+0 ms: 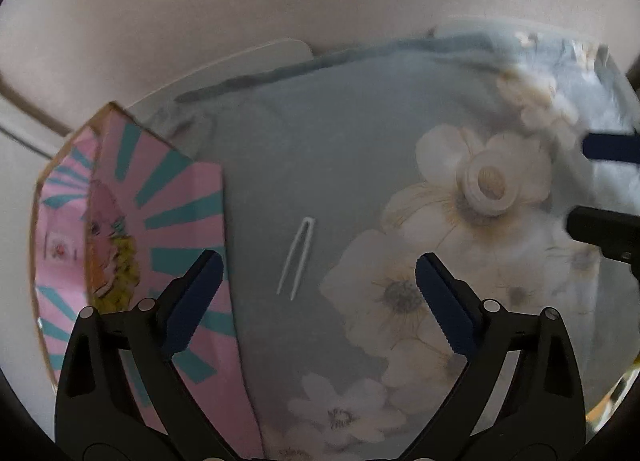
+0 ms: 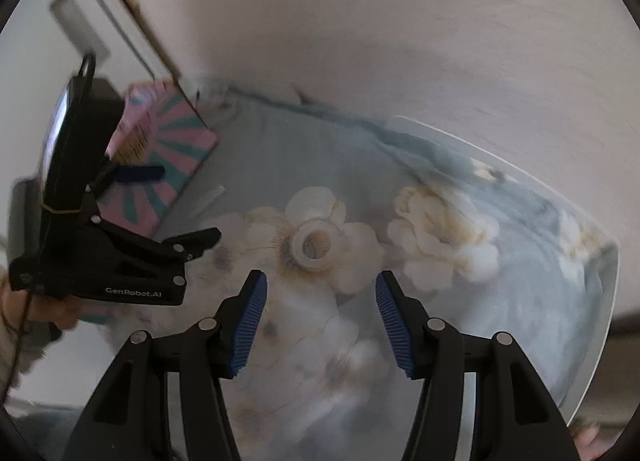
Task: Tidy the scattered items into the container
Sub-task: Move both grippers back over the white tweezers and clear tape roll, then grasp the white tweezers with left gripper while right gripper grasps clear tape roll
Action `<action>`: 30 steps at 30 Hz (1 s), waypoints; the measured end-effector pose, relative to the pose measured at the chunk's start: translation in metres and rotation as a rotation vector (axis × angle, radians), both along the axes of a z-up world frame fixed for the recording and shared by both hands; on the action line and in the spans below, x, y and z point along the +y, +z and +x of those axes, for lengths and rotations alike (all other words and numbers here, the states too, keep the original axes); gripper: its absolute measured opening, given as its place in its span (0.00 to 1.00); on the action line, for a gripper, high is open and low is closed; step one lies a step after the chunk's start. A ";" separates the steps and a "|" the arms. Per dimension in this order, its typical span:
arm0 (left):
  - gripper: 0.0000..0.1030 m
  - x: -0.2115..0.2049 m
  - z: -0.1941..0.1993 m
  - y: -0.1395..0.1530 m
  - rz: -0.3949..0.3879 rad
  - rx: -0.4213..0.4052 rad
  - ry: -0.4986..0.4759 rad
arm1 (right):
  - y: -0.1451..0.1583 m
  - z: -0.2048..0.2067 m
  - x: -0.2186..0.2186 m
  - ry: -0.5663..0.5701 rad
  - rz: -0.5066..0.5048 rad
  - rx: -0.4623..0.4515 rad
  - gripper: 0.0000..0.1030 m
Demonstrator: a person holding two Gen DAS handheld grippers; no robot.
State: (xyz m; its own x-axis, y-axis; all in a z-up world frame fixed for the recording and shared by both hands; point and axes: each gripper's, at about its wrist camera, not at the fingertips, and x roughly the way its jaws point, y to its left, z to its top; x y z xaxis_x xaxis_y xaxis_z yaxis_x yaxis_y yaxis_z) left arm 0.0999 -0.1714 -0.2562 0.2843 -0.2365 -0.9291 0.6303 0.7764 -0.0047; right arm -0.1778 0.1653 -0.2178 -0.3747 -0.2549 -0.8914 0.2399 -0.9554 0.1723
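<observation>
Both claws, left claw (image 1: 318,293) and right claw (image 2: 318,325), gape empty; blur smears the white ring (image 2: 314,247) and tweezers (image 1: 296,257).

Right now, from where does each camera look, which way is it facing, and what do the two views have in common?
Left wrist: rides the left gripper, angled steeply down at the floral cloth, white tweezers and pink box; own open fingers show, right gripper's tips at the right edge.
Right wrist: rides the right gripper, angled steeply down at the white ring-shaped cap; own open fingers show, plus the left gripper and a hand holding it.
Shared: cloth, cap, pink box, probably the blurred tweezers.
</observation>
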 end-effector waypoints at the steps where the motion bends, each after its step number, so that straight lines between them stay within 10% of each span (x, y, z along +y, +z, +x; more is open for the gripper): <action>1: 0.94 -0.001 0.000 -0.003 0.002 0.006 0.001 | -0.005 -0.003 -0.004 0.024 0.021 0.001 0.51; 13: 0.89 0.016 0.011 -0.027 -0.144 0.120 0.100 | -0.041 -0.022 -0.024 0.148 0.110 -0.006 0.51; 21: 0.42 0.046 0.014 -0.024 -0.210 0.103 0.195 | -0.043 -0.025 -0.022 0.166 0.085 0.019 0.51; 30: 0.35 0.062 0.008 -0.023 -0.232 0.070 0.221 | -0.046 -0.021 -0.025 0.183 0.109 0.044 0.51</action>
